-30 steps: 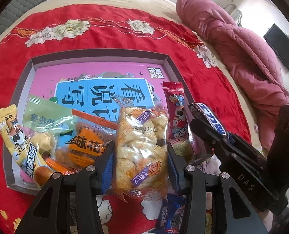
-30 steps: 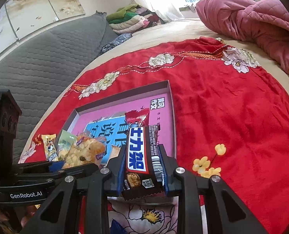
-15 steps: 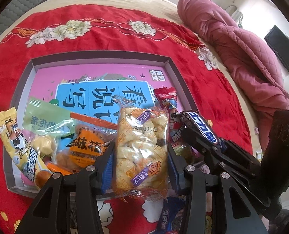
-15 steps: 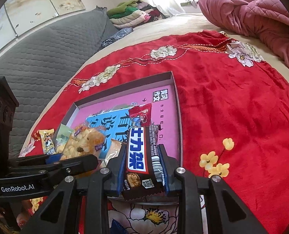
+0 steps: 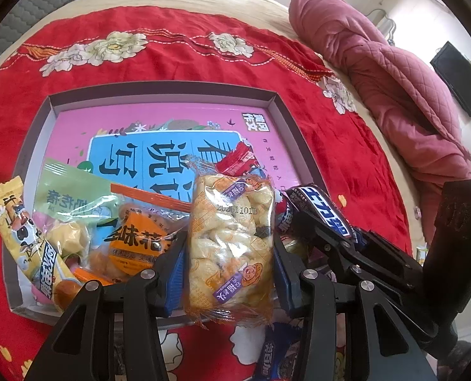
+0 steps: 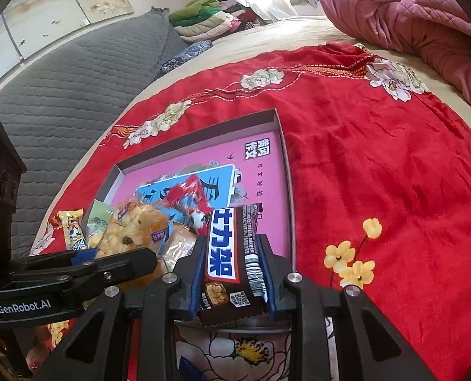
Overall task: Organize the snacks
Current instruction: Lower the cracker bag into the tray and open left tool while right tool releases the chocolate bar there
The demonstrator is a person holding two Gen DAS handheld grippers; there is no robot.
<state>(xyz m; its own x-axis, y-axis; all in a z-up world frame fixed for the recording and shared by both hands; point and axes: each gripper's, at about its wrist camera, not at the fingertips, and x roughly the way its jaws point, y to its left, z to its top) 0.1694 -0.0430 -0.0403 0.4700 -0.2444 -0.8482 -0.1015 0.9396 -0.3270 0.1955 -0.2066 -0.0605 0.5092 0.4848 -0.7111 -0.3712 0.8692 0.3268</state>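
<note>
**Two snack packets held over the near edge of the box**

The left tongs are clamped on the flanks of a clear packet of puffed snacks, which stands lengthwise between the blue pads. The right tongs, set narrow, grip a dark chocolate bar by its long edges, label up. Both packets hang over the near rim of the shallow grey box, which lies on the red floral cloth spread over the bed. A side grip on each long edge probably keeps the packet flat and aligned for laying down.

Inside the box, the loose snacks crowd the 6 to 9 o'clock region: a yellow cow-print stick at 8 o'clock, a green packet and an orange packet nearer the centre, a red wrapper at about 4 o'clock. The 12 o'clock half shows only the pink printed floor, seemingly the free space. A blue packet lies outside the box, on the cloth.
</note>
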